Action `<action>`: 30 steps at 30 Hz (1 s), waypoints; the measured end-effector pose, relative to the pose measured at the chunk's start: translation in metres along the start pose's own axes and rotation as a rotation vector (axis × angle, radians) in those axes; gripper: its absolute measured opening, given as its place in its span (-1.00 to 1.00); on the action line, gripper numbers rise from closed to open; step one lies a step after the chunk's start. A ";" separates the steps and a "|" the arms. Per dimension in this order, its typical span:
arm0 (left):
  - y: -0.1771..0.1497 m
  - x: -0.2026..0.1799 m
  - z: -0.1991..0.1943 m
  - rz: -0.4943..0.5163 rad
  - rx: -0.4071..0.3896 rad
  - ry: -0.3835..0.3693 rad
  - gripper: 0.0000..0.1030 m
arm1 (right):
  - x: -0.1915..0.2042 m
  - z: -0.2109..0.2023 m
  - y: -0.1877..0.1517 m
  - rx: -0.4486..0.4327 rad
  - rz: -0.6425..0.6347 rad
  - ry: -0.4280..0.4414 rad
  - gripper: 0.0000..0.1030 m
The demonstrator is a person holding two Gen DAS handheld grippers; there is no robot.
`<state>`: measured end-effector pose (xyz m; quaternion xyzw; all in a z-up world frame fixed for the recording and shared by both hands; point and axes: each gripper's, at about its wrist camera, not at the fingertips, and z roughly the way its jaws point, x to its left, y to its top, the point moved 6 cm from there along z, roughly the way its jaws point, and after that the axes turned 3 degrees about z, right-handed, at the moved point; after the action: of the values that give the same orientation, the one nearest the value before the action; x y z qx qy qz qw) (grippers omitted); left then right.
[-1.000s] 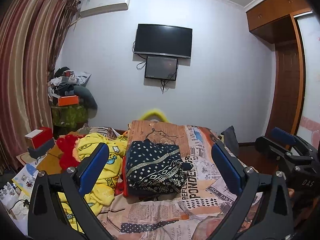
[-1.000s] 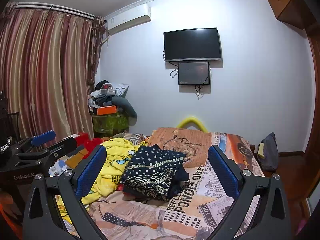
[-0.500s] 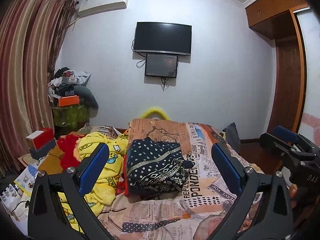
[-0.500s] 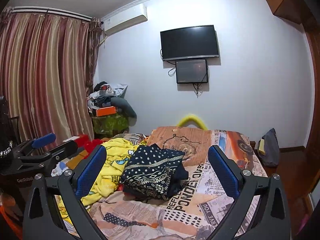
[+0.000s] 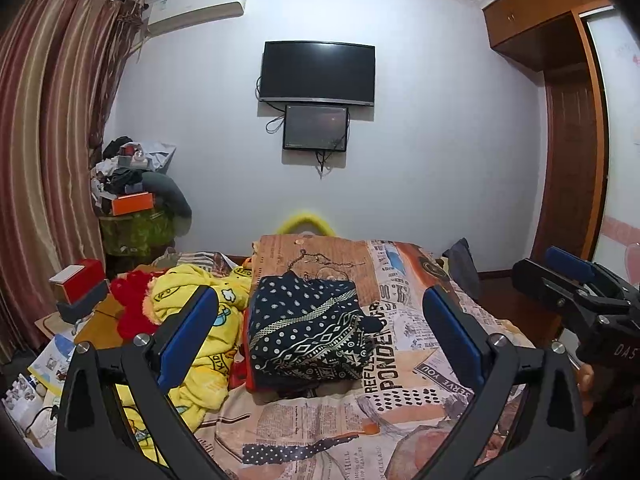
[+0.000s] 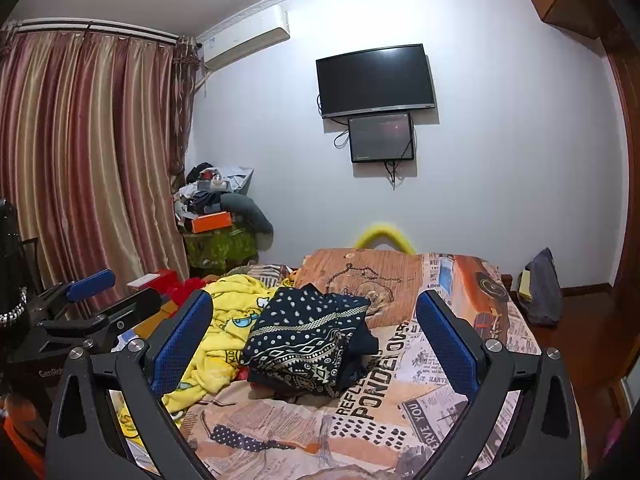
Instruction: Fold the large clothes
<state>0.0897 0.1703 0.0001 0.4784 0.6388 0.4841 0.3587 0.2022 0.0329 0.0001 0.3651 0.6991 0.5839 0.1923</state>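
Observation:
A dark navy garment with white dots and bands (image 5: 306, 330) lies folded in a block on the newspaper-print bedsheet (image 5: 404, 364); it also shows in the right wrist view (image 6: 310, 340). A crumpled yellow garment (image 5: 188, 304) lies to its left, also in the right wrist view (image 6: 230, 320). My left gripper (image 5: 320, 340) is open and empty, held above the bed's near end. My right gripper (image 6: 314, 340) is open and empty beside it, and appears at the right edge of the left wrist view (image 5: 576, 280).
A red plush item (image 5: 134, 306) lies left of the yellow garment. A cluttered side table (image 5: 136, 216) stands by the curtain (image 6: 80, 160). A red box (image 5: 78, 280) is at the left. A TV (image 5: 318, 72) hangs on the far wall. A dark bag (image 6: 540, 284) sits right of the bed.
Both grippers have risen and tilted slightly; the bed and clothes sit a little lower in both views. Nothing was taken hold of.

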 end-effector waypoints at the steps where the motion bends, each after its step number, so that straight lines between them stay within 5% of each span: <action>1: 0.000 -0.001 0.000 -0.001 0.001 -0.003 0.99 | 0.000 0.000 0.001 -0.001 0.000 -0.002 0.96; 30: -0.001 -0.003 0.003 -0.021 0.016 -0.080 0.99 | 0.004 0.002 0.001 0.005 -0.017 -0.020 0.96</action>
<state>0.0935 0.1684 -0.0020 0.4933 0.6329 0.4556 0.3853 0.2009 0.0375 0.0008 0.3657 0.7016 0.5767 0.2034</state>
